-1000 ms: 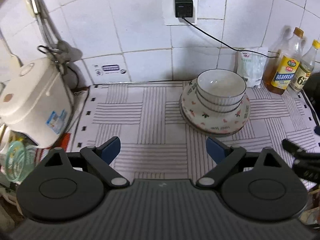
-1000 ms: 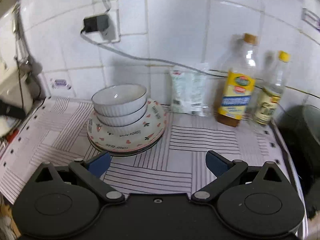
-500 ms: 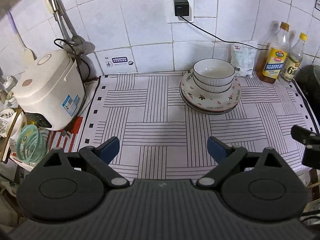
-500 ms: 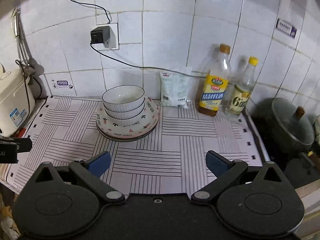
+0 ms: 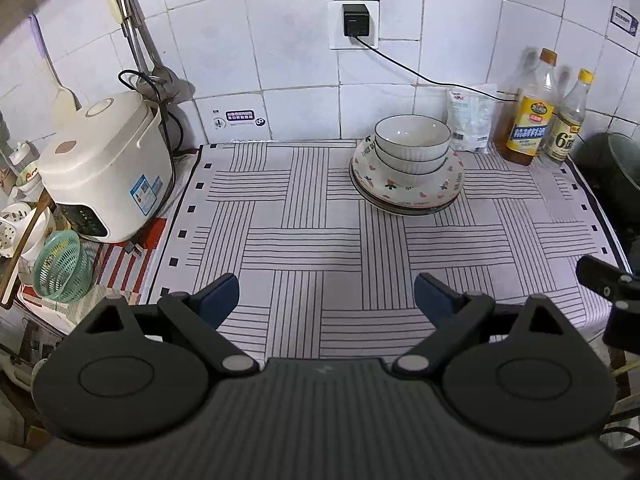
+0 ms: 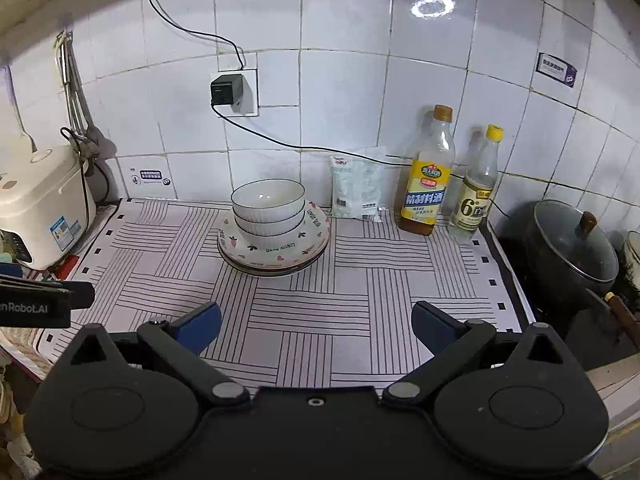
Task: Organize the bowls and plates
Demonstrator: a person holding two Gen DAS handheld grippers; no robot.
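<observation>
White ribbed bowls (image 5: 412, 142) (image 6: 268, 210) sit nested on a stack of patterned plates (image 5: 408, 196) (image 6: 276, 258) at the back of the striped mat, near the wall. My left gripper (image 5: 326, 294) hangs open and empty over the mat's front edge, well short of the stack. My right gripper (image 6: 316, 326) is also open and empty, held back from the stack and slightly to its right. Part of the right gripper's body shows at the right edge of the left wrist view, and the left one's body shows at the left edge of the right wrist view.
A white rice cooker (image 5: 106, 172) (image 6: 38, 208) stands at the left with a green basket (image 5: 60, 266) below it. A white packet (image 6: 356, 188), two bottles (image 6: 426, 176) (image 6: 476, 184) and a dark lidded pot (image 6: 572, 248) line the right side. A black cable (image 5: 416, 70) hangs from the wall socket.
Both grippers have drawn back and up from the stack, so the bowls and plates look smaller and more of the counter shows. Both stayed open.
</observation>
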